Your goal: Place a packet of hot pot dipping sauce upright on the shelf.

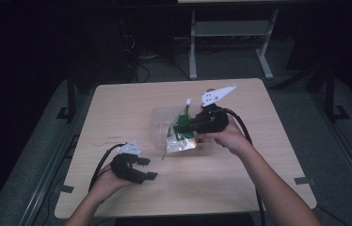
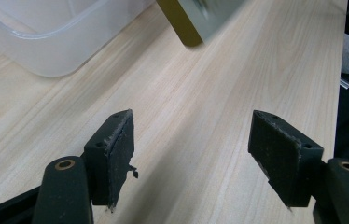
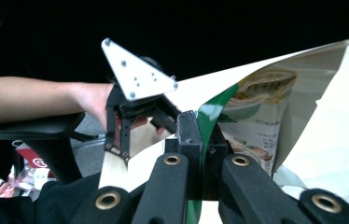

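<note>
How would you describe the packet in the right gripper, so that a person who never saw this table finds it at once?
Start at the light wooden table and find the clear plastic tub near its middle. Just right of the tub, the right gripper pinches a flat snack pouch by its edge. It is the one printed thing there: green and gold, with a silvery lower part, unlike the see-through tub.
</note>
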The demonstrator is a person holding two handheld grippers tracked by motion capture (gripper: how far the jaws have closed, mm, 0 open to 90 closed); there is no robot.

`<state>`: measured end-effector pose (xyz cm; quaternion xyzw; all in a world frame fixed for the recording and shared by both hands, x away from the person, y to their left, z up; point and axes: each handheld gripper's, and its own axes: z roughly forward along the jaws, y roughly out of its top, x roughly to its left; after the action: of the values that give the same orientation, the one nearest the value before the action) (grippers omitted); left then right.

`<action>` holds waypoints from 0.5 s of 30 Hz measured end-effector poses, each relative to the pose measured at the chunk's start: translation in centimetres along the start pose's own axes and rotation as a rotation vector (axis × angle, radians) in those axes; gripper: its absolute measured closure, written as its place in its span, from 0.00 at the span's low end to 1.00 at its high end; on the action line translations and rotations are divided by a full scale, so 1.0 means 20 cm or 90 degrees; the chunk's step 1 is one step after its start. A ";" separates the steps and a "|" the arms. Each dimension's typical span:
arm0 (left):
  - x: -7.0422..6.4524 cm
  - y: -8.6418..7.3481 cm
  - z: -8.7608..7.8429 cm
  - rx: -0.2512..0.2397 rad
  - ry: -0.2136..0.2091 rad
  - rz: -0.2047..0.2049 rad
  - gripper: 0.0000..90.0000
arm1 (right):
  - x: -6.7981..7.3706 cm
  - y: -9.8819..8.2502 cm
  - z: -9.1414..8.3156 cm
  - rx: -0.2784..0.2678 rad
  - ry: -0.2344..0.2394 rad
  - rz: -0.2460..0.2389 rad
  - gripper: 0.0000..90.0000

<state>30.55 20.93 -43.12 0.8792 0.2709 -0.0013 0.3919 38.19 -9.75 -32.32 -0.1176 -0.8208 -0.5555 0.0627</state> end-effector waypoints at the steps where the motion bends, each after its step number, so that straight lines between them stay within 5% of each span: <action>1: 0.00 0.00 0.00 0.001 0.000 0.001 0.34 | -0.01 0.01 0.00 0.000 -0.001 0.001 1.00; 15: 0.00 0.00 0.01 0.003 -0.009 -0.005 0.33 | -0.17 0.07 -0.06 0.009 -0.043 0.019 1.00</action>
<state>30.59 20.90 -43.29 0.8791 0.2717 -0.0094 0.3916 41.74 -10.70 -31.38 -0.1485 -0.8244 -0.5445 0.0439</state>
